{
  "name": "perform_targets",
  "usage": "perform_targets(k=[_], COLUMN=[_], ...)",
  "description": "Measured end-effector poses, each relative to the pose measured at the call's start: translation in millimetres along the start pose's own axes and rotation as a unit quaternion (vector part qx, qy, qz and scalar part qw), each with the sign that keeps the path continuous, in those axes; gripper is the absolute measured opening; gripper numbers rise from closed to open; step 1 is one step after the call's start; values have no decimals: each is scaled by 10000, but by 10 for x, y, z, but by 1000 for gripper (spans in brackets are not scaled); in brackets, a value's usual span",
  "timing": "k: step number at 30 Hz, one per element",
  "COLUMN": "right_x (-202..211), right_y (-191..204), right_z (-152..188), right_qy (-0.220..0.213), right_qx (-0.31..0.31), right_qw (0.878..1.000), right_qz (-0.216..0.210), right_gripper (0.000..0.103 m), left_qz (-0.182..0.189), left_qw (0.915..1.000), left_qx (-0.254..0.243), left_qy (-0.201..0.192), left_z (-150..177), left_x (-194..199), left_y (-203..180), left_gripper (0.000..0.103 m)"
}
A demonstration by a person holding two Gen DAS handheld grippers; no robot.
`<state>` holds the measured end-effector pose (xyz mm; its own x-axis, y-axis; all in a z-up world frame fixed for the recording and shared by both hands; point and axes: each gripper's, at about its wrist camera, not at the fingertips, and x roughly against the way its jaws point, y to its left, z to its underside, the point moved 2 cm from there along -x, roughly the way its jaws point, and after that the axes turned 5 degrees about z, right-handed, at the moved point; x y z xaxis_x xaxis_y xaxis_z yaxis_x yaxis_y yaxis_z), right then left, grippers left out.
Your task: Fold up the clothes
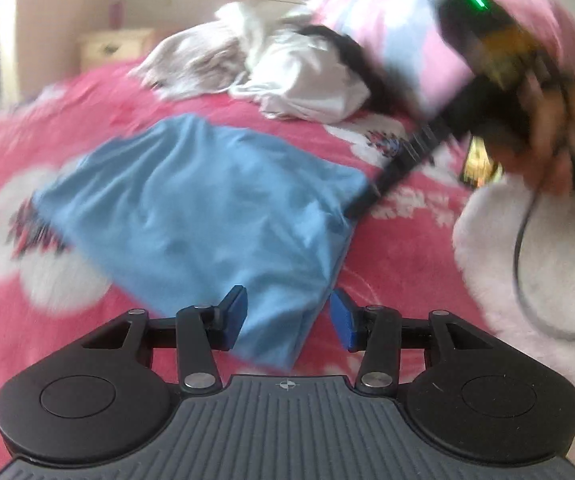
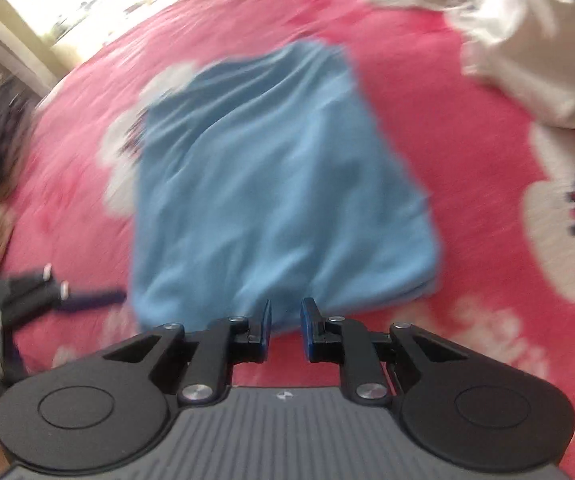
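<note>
**Blue garment lay folded on the pink bed, both grippers apart above it**

A light blue garment (image 1: pixel 207 208) was seen lying folded into a rough rectangle on a pink bedspread (image 1: pixel 399 248) printed with white flowers. In the left wrist view the left gripper (image 1: pixel 287 320) was held over the garment's near corner, its blue pads standing well apart with nothing clamped; the cloth was seen behind the gap, not pinched. In the right wrist view the right gripper (image 2: pixel 286 330) was held at the garment's near edge, at 6 o'clock of the cloth, its pads set a narrow gap apart and closed on nothing.

A heap of white and grey clothes (image 1: pixel 271 76) was seen at 12 o'clock beyond the blue garment, well apart from it. At 3 o'clock in the left view a hand (image 1: pixel 547 120) was seen around the right gripper's handle, with a pink and blue sleeve (image 1: pixel 399 32) above it. Both views were blurred, so finer folds could not be told.
</note>
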<state>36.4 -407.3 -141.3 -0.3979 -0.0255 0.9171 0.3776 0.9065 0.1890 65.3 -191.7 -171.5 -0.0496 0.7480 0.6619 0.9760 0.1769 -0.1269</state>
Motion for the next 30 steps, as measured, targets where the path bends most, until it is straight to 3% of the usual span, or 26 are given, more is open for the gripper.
perform_targets(k=[3,7,8,11,12,13,15,19,22,23,24,25,26,28,30], right_x=[11,-320,-404,-349,-286,-204,-27,170,-53,-194,-335,-477,-522,-377,-199], right_y=[-76,-320,-382,-799,-836,-833,-790,-502,-303,-298,-362,-431,-536,-721,-869], right_z=[-104,-91,-87,-111,-130,-146,-176,-247,-278,-289,-283,-274,-257,-251,-250], right_qy=[-115,358,479,566,485,334,38,-425,-290,-145,31,210,235,53,-141], right_qx=[-169,-134,-125,-1068,-1045,-910,-760,-562,-606,-703,-873,-1049,-1209,-1253,-1162], right_qw=[9998,9987,9977,9922,9919,9920,9924,9971,9960,9949,9940,9924,9904,9920,9921], right_qz=[-89,350,464,314,537,810,963,298,-587,-709,-664,-604,-629,-148,460], right_gripper=[19,15,2,0,0,7,7,7,7,7,7,0,0,0,0], left_qz=[30,72,110,246,284,310,385,647,705,749,798,822,801,800,787], left_qw=[9985,9986,9985,9977,9971,9965,9955,9904,9825,9799,9766,9732,9744,9780,9750], left_qx=[-241,-80,27,414,527,614,749,1218,1723,1850,1992,2114,2076,1914,2061], left_qy=[486,514,529,470,465,478,431,81,-52,11,161,388,328,244,265], left_z=[72,143,147,177,179,166,117,-4,-96,-79,-23,76,163,241,256], left_x=[-250,-231,-210,-139,-107,-79,24,210,57,-60,-176,-286,-290,-157,-20], left_y=[-50,-7,18,111,135,140,167,272,402,429,445,442,427,377,408], left_gripper=[38,40,40,41,41,41,42,45,45,45,45,45,45,45,45])
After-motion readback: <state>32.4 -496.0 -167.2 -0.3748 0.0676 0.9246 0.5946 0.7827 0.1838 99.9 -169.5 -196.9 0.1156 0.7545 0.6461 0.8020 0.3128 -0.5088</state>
